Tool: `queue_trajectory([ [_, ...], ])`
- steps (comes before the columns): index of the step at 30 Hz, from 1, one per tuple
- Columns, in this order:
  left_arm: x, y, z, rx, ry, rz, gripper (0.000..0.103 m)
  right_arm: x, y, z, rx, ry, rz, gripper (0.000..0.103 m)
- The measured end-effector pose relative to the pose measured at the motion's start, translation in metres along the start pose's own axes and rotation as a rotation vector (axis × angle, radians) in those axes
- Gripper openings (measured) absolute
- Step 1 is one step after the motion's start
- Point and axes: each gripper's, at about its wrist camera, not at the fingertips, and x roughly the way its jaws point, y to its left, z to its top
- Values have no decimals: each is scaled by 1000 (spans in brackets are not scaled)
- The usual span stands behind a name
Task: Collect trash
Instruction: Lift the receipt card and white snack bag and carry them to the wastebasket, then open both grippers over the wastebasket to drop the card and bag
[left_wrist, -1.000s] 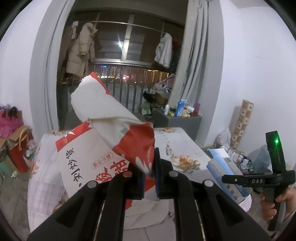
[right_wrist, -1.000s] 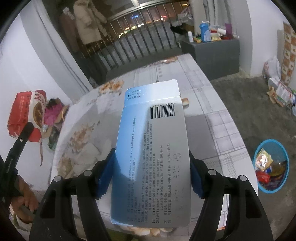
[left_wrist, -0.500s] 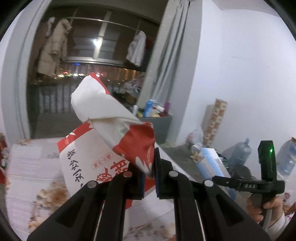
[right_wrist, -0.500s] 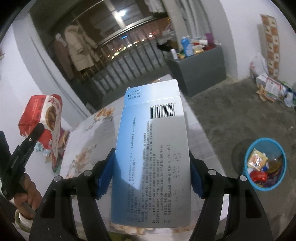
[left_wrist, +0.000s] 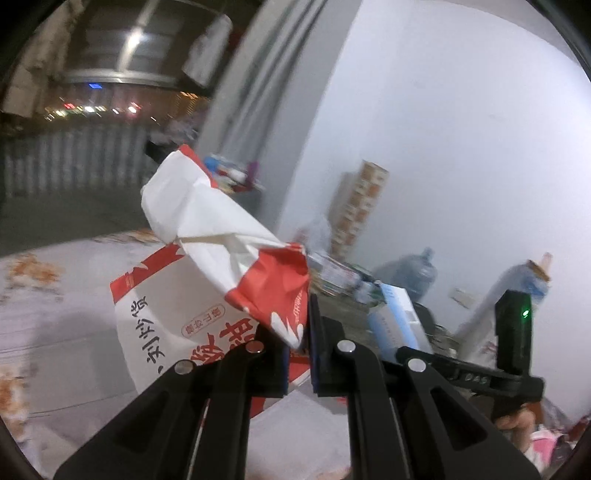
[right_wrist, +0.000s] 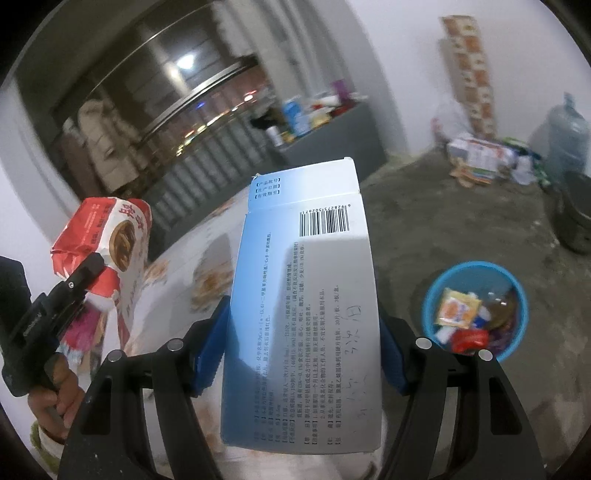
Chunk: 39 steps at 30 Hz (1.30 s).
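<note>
L claw (left_wrist: 297, 354) pinched red-white bag (left_wrist: 221, 266); R claw (right_wrist: 301, 343) clamped blue box (right_wrist: 303, 306). Blue bin (right_wrist: 432, 288) lower right; release only when over rim.

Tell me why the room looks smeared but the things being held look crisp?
Left wrist view: wall, curtain and railing streak with motion blur, while the red and white bag stays sharp. Right wrist view: the blue box reads clearly; the shelf clutter behind smears.

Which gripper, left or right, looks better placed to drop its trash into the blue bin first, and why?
Probably the right. The right gripper holds the blue box with the blue bin in plain view just beside it; the left gripper's view, holding the red-and-white bag, shows no bin.
</note>
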Motion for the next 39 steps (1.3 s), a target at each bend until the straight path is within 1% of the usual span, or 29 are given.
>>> queue_trajectory([
  [4, 44, -23, 12, -23, 87, -133, 8, -6, -40, 6, 89, -29, -73, 66],
  [8, 99, -54, 14, -28, 197, -239, 8, -11, -83, 4, 204, -46, -147, 66],
  [10, 134, -71, 8, -35, 271, -277, 8, -11, -104, 4, 257, -49, -175, 66],
  [11, 157, -80, 2, -41, 322, -290, 8, -10, -115, 3, 287, -46, -186, 66],
  [14, 204, -98, -12, -53, 428, -310, 8, 1, -144, 1, 367, -24, -203, 66],
  [17, 258, -117, -33, -56, 531, -314, 8, 16, -167, 0, 413, 3, -230, 66],
  [22, 325, -134, -50, -62, 619, -317, 8, 43, -207, 2, 484, 28, -251, 67],
  [24, 347, -136, -55, -64, 646, -315, 8, 51, -219, 2, 501, 28, -260, 69],
  [26, 366, -137, -65, -60, 687, -310, 10, 65, -232, 1, 508, 31, -290, 70],
  [27, 380, -138, -72, -55, 718, -286, 25, 73, -240, -2, 510, 40, -304, 71],
  [28, 389, -139, -77, -60, 737, -263, 42, 81, -247, -5, 508, 52, -312, 74],
  [29, 396, -135, -83, -78, 747, -240, 45, 89, -253, -9, 511, 72, -331, 78],
  [31, 403, -126, -91, -110, 764, -217, 45, 98, -259, -19, 526, 103, -350, 78],
  [34, 400, -121, -92, -140, 776, -242, 47, 95, -261, -31, 546, 105, -337, 78],
  [39, 387, -122, -76, -126, 737, -261, 48, 88, -262, -32, 564, 101, -343, 78],
])
